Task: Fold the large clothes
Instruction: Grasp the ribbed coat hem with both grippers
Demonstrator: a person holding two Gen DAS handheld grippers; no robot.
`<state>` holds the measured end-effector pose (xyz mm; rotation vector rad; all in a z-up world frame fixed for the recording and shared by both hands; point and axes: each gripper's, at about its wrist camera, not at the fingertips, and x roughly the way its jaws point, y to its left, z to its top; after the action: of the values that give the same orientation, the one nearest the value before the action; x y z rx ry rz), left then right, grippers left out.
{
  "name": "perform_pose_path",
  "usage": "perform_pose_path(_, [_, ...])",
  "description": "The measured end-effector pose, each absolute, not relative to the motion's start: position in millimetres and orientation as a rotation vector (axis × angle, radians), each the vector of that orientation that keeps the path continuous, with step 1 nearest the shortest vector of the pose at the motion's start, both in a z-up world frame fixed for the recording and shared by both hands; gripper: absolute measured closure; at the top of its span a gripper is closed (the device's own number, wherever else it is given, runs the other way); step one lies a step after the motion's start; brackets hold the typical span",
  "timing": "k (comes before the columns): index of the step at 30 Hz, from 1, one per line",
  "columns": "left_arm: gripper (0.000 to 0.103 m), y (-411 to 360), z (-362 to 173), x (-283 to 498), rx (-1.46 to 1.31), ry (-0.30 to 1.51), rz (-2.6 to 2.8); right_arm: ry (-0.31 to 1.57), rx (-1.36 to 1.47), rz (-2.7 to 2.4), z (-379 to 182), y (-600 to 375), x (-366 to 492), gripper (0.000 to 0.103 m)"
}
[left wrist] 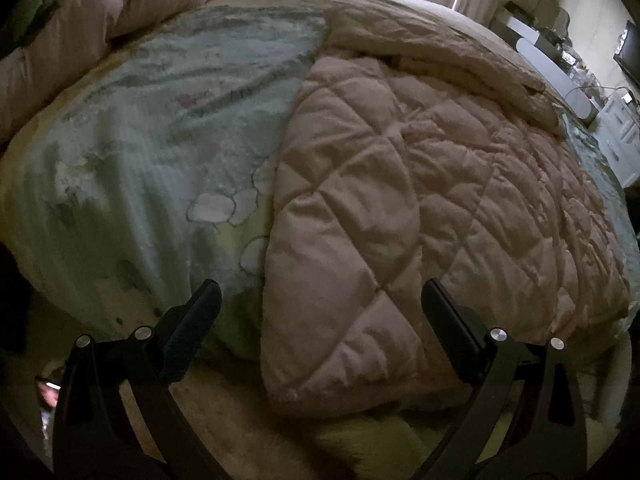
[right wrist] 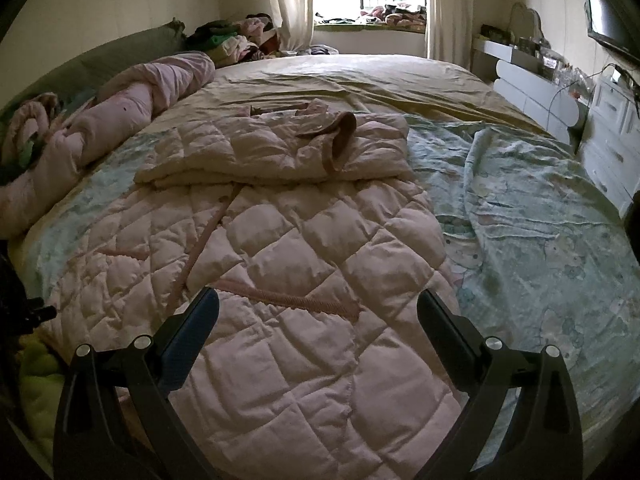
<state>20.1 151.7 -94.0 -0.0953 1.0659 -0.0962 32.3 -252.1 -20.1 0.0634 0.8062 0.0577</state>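
Pink quilted robe (right wrist: 280, 280) lies spread on the bed (right wrist: 380, 76), its top part with the sleeves already folded across near the collar (right wrist: 340, 136). Its long lower body looks unfolded yet. Left gripper (left wrist: 320, 308) and right gripper (right wrist: 318, 312) both hang spread wide, grasping nothing, over the hem.

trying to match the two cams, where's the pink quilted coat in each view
Left wrist: the pink quilted coat fills the centre and right, its near edge between the open left tongs.
Right wrist: it fills the centre and lower left, beyond the open right tongs.
Shared landmark: the pale green printed sheet under it.
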Motion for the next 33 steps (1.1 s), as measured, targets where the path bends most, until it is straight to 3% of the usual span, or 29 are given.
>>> perform_pose_path(3, [0.009,153,-103,21,-0.117,1.096,-0.105,0.817,0.066,0.056,-24,-254,31,0.004])
perform_pose_path(7, [0.019,153,-110,23,-0.135,1.115,-0.119,0.834,0.063,0.046,-30,-260,29,0.004])
perform_pose_path(9, [0.027,151,-110,22,-0.128,1.110,-0.130,0.840,0.060,0.040,-32,-263,27,0.004])
perform_pose_path(11, [0.042,149,-110,21,-0.129,1.107,-0.145,0.849,0.054,0.034,-34,-266,24,0.004])
perform_pose_path(13, [0.047,147,-109,21,-0.121,1.102,-0.148,0.864,0.043,0.028,-38,-270,20,0.004])
perform_pose_path(19, [0.077,143,-99,16,-0.096,1.057,-0.164,0.930,0.036,0.028,-53,-282,5,0.004])
perform_pose_path(22, [0.081,145,-91,16,-0.104,1.038,-0.176,0.970,0.043,0.040,-61,-288,-3,0.004])
perform_pose_path(25, [0.091,146,-78,14,-0.137,1.001,-0.221,1.025,0.029,0.038,-74,-293,-12,0.004])
perform_pose_path(33, [0.092,127,-47,15,-0.084,0.923,-0.250,1.119,0.085,0.063,-94,-305,-27,0.004])
